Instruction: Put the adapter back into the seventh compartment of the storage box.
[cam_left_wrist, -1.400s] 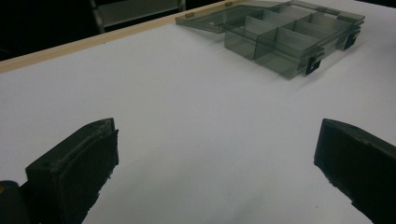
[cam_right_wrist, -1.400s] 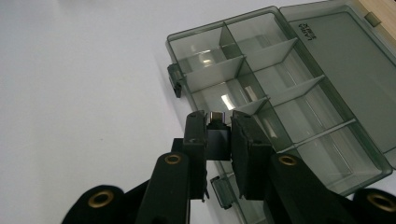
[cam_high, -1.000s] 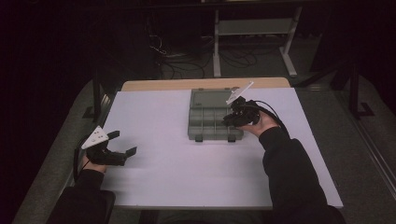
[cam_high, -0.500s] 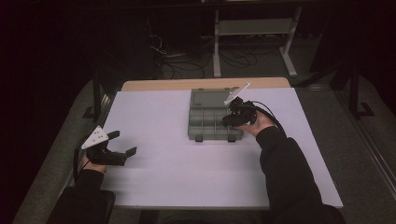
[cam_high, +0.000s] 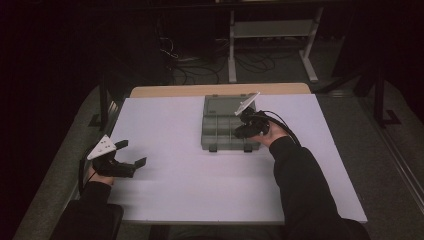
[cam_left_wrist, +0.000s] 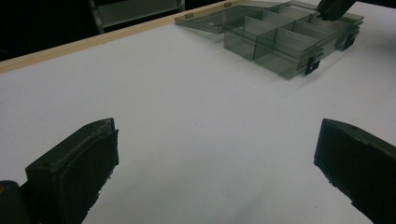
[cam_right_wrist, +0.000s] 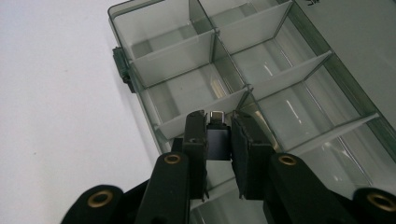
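A smoky-grey plastic compartment box lies with its lid folded back on the white table top, right of the middle. My right gripper hangs over the box's right front part. In the right gripper view its jaws are shut on a small black block with a metal end, just above the dividers of the box. My left gripper rests near the table's left edge, open with nothing between its fingers. The box lies far ahead of it.
A strip of bare wood runs along the table's back edge. Beyond it, on the dark floor, stand a metal shelf frame and loose cables. A dark post rises at the table's left.
My right gripper has sunk a little over the box with the black block still in it. The left gripper has not moved.
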